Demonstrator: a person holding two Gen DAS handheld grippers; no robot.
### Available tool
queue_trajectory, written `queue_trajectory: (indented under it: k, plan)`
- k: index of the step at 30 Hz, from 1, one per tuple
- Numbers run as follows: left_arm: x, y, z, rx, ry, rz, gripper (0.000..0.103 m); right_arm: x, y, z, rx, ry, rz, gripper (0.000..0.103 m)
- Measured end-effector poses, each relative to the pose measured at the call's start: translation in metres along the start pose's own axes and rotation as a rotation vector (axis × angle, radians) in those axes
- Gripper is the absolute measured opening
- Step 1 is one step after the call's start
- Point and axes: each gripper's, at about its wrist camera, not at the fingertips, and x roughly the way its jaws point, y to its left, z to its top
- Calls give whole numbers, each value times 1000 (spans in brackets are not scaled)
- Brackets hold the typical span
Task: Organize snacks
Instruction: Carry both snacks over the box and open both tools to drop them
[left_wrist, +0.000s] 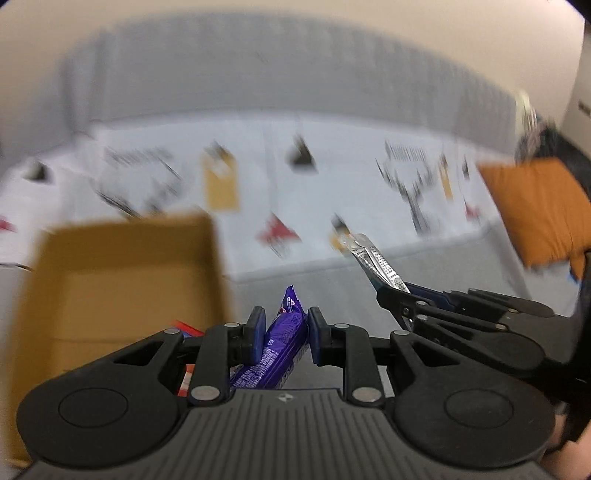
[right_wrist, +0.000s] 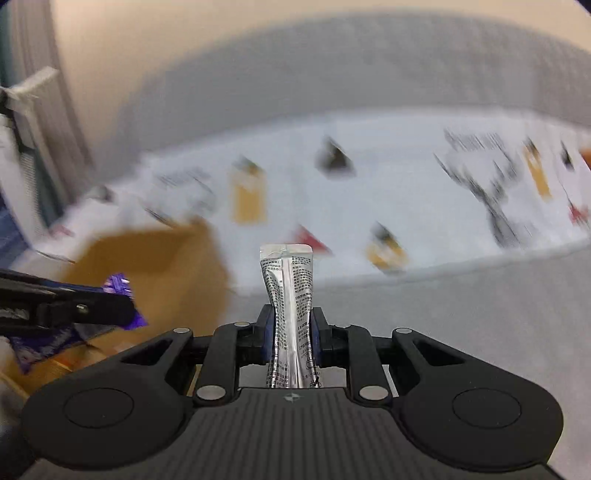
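left wrist view: the left gripper (left_wrist: 285, 334) is clamped on a purple snack bar (left_wrist: 275, 354), the wrapper running up between its blue pads (left_wrist: 256, 334) with its crimped end poking out past them. a cardboard box (left_wrist: 122, 280) lies open just beyond, to the left, with a red packet (left_wrist: 186, 326) showing at its near right corner. to the right, the right gripper (left_wrist: 391, 291) pinches a silver sachet (left_wrist: 371, 260) that juts up and to the left from its tip. behind both lies a bed with a white printed cover (left_wrist: 325, 192), a grey headboard (left_wrist: 280, 70) at its far edge and an orange cushion (left_wrist: 535, 210) at its right edge, all blurred. right wrist view: the right gripper (right_wrist: 292, 328) is closed on the silver sachet (right_wrist: 290, 295), which stands upright and creased between the pads, printed with black text. the left gripper (right_wrist: 127, 308) enters from the left edge, holding the purple snack bar (right_wrist: 122, 288) over the cardboard box (right_wrist: 155, 269).
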Motion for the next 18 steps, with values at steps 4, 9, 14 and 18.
queue_trajectory:
  k: [4, 9, 14, 18]
  plan:
    - [-68, 42, 4, -43, -135, 63, 27, -34, 81, 33, -128, -109, 67, 22]
    - [-97, 93, 0, -129, -184, 74, 27, -40, 146, 51, -211, -115, 130, 22]
    - [-81, 132, -16, -195, -122, 75, 27, -10, 177, 38, -215, -20, 156, 22]
    - [-61, 146, -25, -211, -82, 63, 27, 16, 177, 14, -179, 63, 161, 22]
